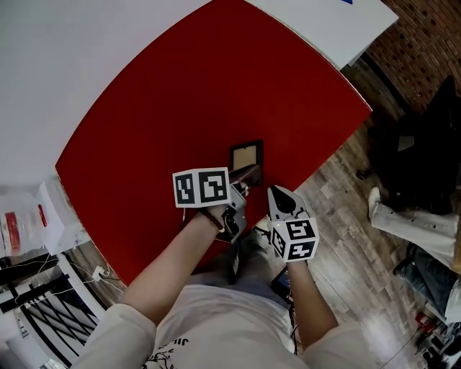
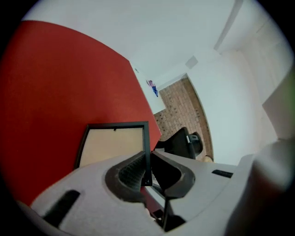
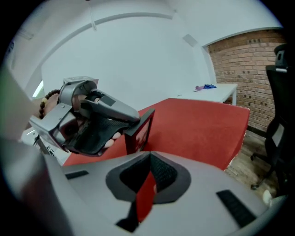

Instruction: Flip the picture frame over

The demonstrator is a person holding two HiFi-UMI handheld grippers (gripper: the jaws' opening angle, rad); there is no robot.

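Observation:
A small black picture frame [image 1: 246,154] is lifted on edge over the red tabletop [image 1: 180,94]. My left gripper [image 1: 248,174] is shut on its lower corner. In the left gripper view the frame [image 2: 115,143] shows its tan backing, and its right rail runs between the pads of the left gripper [image 2: 148,173]. The right gripper view shows the frame's [image 3: 140,131] glass side, reflecting red. My right gripper [image 1: 279,194] hangs to the right of the frame, near the table's front edge and apart from it. Its jaws [image 3: 150,161] meet at the tips and hold nothing.
A white table [image 1: 324,21] stands beyond the red one at the top right. A black office chair [image 1: 425,137] and a person's legs [image 1: 410,223] are on the wooden floor to the right. Bags and a rack [image 1: 29,238] sit at the left.

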